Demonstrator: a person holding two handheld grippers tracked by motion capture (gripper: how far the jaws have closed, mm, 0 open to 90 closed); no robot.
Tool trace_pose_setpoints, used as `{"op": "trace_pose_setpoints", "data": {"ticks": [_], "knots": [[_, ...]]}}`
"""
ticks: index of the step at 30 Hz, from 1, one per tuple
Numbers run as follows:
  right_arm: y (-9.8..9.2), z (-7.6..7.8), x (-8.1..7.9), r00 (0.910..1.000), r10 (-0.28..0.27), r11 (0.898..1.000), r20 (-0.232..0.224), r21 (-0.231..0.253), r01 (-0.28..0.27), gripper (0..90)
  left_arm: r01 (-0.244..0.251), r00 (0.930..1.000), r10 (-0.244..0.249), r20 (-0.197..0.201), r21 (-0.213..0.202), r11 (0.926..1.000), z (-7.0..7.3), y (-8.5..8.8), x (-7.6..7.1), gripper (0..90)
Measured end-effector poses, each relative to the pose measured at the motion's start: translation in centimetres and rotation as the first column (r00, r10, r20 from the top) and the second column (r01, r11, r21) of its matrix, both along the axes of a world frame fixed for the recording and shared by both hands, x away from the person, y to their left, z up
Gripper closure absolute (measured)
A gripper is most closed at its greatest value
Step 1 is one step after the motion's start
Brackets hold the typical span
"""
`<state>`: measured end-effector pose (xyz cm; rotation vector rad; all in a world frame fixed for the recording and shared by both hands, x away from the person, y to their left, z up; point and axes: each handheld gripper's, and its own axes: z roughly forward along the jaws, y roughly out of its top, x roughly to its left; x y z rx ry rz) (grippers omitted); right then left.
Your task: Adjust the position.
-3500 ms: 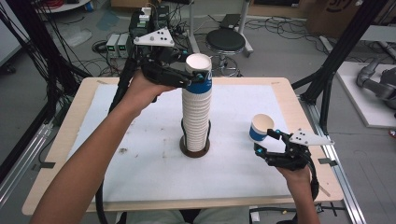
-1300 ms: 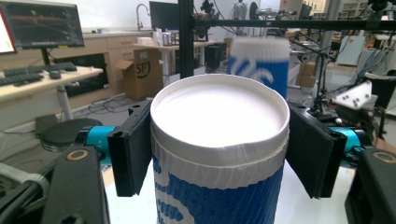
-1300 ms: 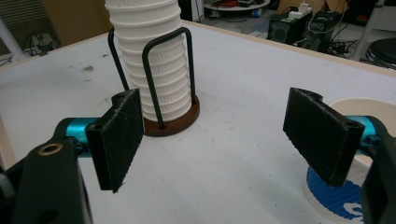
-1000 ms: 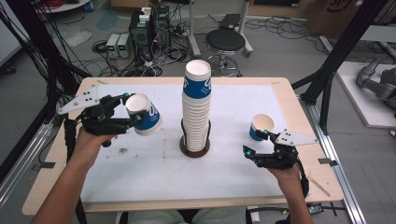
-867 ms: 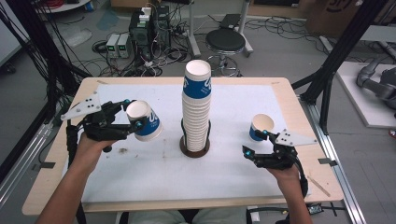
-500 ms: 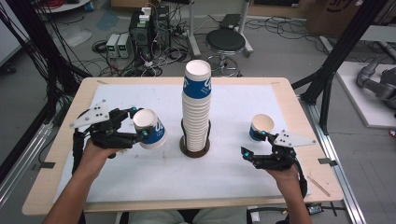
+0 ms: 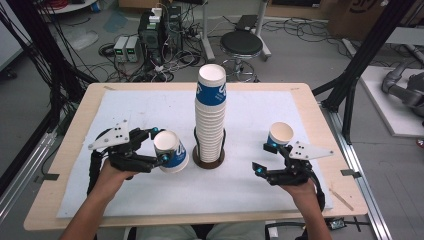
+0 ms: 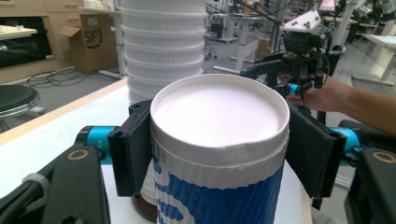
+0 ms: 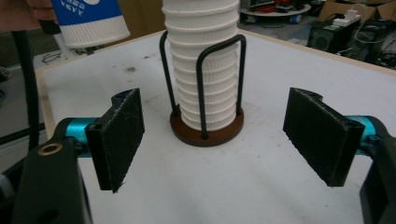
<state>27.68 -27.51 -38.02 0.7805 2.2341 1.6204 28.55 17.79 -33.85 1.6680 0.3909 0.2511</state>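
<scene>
Cup (image 7: pixel 171 150) clamped across its sides in left gripper (image 7: pixel 159 146), jaws closed on it, tilted, rim up toward camera, low over white mat (image 7: pixel 125 195), just left of cup stack (image 7: pixel 210 117) in wire holder (image 7: pixel 208 161). Right gripper (image 7: pixel 266 159) wide open, empty, second cup (image 7: pixel 280 135) standing just beyond it. Judged next: set held cup down upright left of stack; left hand nearer.

"SF" printed on a cardboard box (image 8: pixel 93 39) (black letters), blue cup (image 9: pixel 88 18) lettering too blurred to read
</scene>
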Motion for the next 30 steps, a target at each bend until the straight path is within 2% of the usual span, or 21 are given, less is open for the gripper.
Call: {"op": "trace_pose_setpoints", "data": {"ticks": [2, 3, 4, 9, 14, 17, 20, 26, 30], "knots": [[0.4, -0.1, -0.1, 0.9994, 0.036, 0.999, 0.005, 0.011, -0.036, 20.9, 0.016, 0.9999, -0.016, 0.001, -0.003, 0.9999, -0.2, -0.4, -0.2, 30.2], [0.4, -0.1, -0.1, 0.9994, 0.036, 0.999, 0.005, 0.011, -0.036, 20.9, 0.022, 0.9997, -0.022, 0.005, -0.006, 0.9997, -0.2, -0.7, -0.3, 30.2], [0.8, -0.1, -0.2, 0.9976, 0.068, 0.998, 0.011, 0.015, -0.068, 20.8, 0.031, 0.9995, -0.031, 0.006, -0.006, 0.9995, -0.3, -0.9, -0.4, 30.2], [1.6, -0.1, -0.3, 0.9959, 0.091, 0.996, 0.008, 0.017, -0.091, 20.8, 0.068, 0.9977, -0.068, 0.002, -0.004, 0.9977, -0.4, -2.2, -0.5, 30.2], [2.8, -0.1, -0.3, 0.9886, 0.150, 0.988, 0.017, 0.023, -0.150, 20.7, 0.101, 0.9949, -0.101, 0.005, 0.004, 0.9949, -0.4, -3.7, -0.6, 30.2], [3.5, -0.2, -0.4, 0.9840, 0.178, 0.984, 0.013, 0.012, -0.178, 20.7, 0.111, 0.9938, -0.111, 0.005, 0.006, 0.9938, -0.4, -4.1, -0.6, 30.2], [3.9, -0.3, -0.3, 0.9818, 0.189, 0.982, 0.013, 0.006, -0.189, 20.8, 0.124, 0.9923, -0.124, 0.004, 0.008, 0.9923, -0.4, -4.6, -0.6, 30.3], [5.1, -0.3, -0.5, 0.9695, 0.245, 0.970, 0.011, 0.005, -0.245, 20.8, 0.143, 0.9897, -0.143, 0.003, 0.007, 0.9896, -0.5, -5.5, -0.6, 30.2], [5.7, -0.2, -0.5, 0.9666, 0.256, 0.966, -0.004, 0.019, -0.256, 20.8, 0.152, 0.9884, -0.152, 0.006, 0.003, 0.9884, -0.5, -6.0, -0.5, 30.2]]}}
